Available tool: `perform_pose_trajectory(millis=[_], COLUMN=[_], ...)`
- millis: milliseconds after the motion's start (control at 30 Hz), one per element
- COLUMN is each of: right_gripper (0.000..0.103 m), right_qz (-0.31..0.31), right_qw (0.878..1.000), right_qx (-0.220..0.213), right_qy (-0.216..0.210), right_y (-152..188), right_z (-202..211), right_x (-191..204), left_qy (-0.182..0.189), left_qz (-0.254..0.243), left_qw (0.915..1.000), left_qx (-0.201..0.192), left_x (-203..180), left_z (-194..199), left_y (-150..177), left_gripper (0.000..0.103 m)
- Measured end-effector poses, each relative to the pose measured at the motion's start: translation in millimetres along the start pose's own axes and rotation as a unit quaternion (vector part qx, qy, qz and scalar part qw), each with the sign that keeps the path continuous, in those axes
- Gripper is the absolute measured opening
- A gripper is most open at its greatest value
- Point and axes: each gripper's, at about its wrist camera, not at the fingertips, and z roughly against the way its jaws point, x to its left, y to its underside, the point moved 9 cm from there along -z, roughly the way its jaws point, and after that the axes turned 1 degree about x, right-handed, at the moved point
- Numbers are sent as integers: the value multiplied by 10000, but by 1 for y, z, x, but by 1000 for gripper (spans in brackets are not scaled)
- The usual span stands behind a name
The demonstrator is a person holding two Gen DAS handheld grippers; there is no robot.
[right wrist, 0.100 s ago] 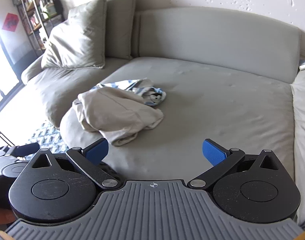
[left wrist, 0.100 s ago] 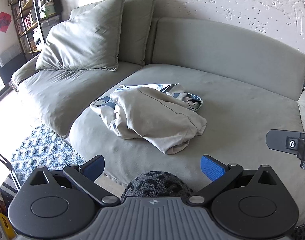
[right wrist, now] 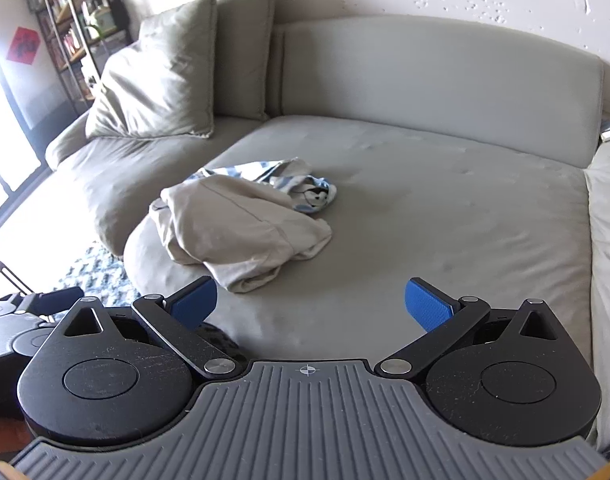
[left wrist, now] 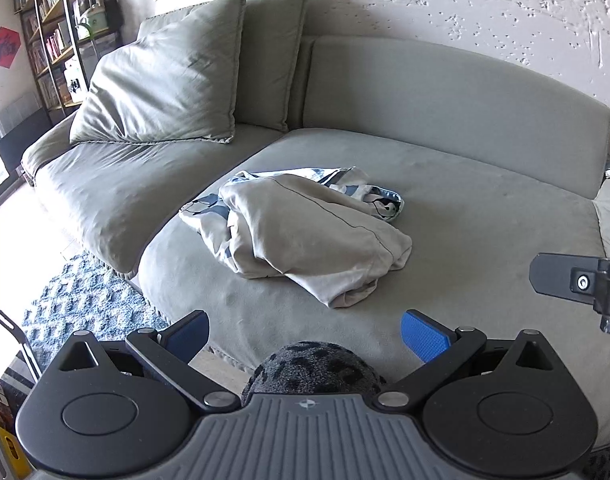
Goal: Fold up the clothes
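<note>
A crumpled beige garment (left wrist: 309,232) lies in a heap on the grey sofa seat (left wrist: 485,216), on top of a blue-and-white patterned cloth (left wrist: 379,200). The heap also shows in the right wrist view (right wrist: 233,228), left of centre. My left gripper (left wrist: 305,334) is open and empty, held back from the near edge of the seat, short of the heap. My right gripper (right wrist: 309,304) is open and empty, above the front of the seat, with the heap ahead to its left. Part of the right gripper shows at the right edge of the left wrist view (left wrist: 577,280).
Two large grey cushions (left wrist: 173,80) lean against the sofa back at the left. A bookshelf (left wrist: 61,36) stands far left. A blue patterned rug (left wrist: 85,300) lies on the floor below the seat edge. A dark spotted object (left wrist: 313,368) sits just in front of my left gripper.
</note>
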Motion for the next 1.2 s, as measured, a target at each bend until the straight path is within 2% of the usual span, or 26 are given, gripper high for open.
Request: perform_pose_trajectory(millis=[167, 533, 1200], right_gripper=[103, 103, 103], right_qz=[-43, -157, -235], right_qw=[10000, 9998, 9996], right_qx=[40, 22, 44], right_qy=[59, -158, -135], right_y=[3, 2, 3], right_z=[-7, -4, -4], right_x=[-1, 4, 0], left_qy=[-119, -63, -62], left_qz=[-86, 93, 113], left_qw=[9998, 9999, 9999], left_qx=[-96, 11, 41], left_x=[1, 8, 7], left_z=[1, -3, -4], left_y=[-1, 0, 0], left_gripper=[102, 102, 102])
